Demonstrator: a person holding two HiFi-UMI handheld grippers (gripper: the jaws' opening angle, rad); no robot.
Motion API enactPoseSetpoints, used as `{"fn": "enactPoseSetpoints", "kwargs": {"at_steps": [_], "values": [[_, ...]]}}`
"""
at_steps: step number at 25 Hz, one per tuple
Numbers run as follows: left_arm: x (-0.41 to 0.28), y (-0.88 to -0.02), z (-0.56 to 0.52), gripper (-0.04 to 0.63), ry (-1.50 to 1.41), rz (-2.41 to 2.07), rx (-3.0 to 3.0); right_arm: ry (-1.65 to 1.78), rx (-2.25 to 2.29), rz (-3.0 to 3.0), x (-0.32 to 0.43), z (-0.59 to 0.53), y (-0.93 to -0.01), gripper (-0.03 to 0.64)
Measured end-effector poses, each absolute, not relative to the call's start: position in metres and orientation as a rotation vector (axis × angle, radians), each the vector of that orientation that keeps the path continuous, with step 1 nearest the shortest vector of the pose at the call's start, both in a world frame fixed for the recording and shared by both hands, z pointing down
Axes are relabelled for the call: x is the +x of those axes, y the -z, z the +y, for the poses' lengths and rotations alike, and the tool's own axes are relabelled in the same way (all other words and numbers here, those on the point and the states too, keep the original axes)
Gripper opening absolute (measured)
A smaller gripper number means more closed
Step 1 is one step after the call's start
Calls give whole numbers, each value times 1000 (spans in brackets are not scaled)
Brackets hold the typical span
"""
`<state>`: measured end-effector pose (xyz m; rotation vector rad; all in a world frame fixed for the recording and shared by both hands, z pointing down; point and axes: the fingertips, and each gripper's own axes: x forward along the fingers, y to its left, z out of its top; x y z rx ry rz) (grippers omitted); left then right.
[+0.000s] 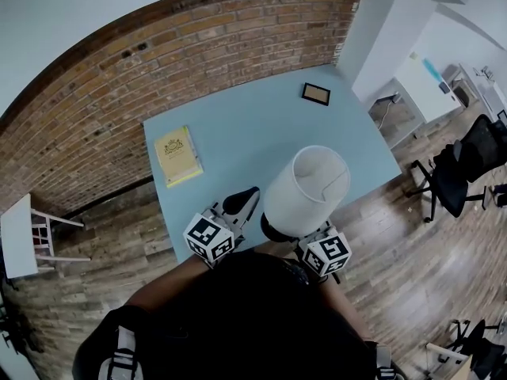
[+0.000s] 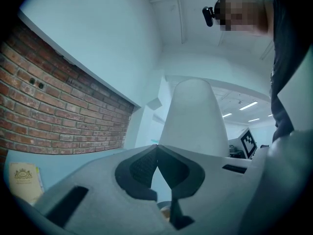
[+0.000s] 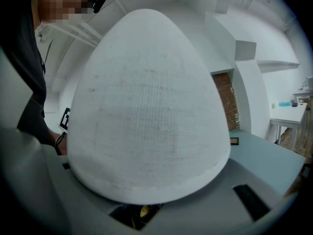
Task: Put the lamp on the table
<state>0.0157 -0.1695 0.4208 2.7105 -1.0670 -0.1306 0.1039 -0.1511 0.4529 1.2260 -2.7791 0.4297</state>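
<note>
Right gripper (image 3: pixel 139 212): nearest us, low at our right. The shade (image 3: pixel 146 106) covers most of its jaws, but a brass-coloured part shows in the dark gap between them. We judge them closed on the lower part of the lamp (image 1: pixel 305 190).
Left gripper (image 2: pixel 156 147): just beside the lamp on its left, jaw tips pressed together with nothing between them.
Lamp: white tapered shade, open end up and tilted a little, over the near edge of the table (image 1: pixel 261 125). A dark base (image 1: pixel 272 229) shows under it. We cannot tell whether the base touches the tabletop.
Table: pale blue, bare just beyond the lamp.
Yellow book (image 1: pixel 177 155): flat near the table's left edge, well apart from the lamp.
Small dark frame (image 1: pixel 316 93): flat near the far corner.
Brick wall (image 1: pixel 158 62): behind the table.
Risk: we judge that one gripper alone carries a top-heavy lamp from low down. Letting go with the base partly off the edge, or off level, could tip it to the floor (image 1: pixel 380 236). The shade also hides the base from us.
</note>
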Motion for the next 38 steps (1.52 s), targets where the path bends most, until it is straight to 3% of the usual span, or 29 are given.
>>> {"fn": "enactPoseSetpoints", "kwargs": {"at_steps": [21,38], "values": [[-110,-433,-195,9,220,-1335,2534,-428,928,-2808,-10,-195,-464,121],[-104,-452,-236,9,166,-1381,2452,-489,802,-2791,-9,-253,-485,121]]}}
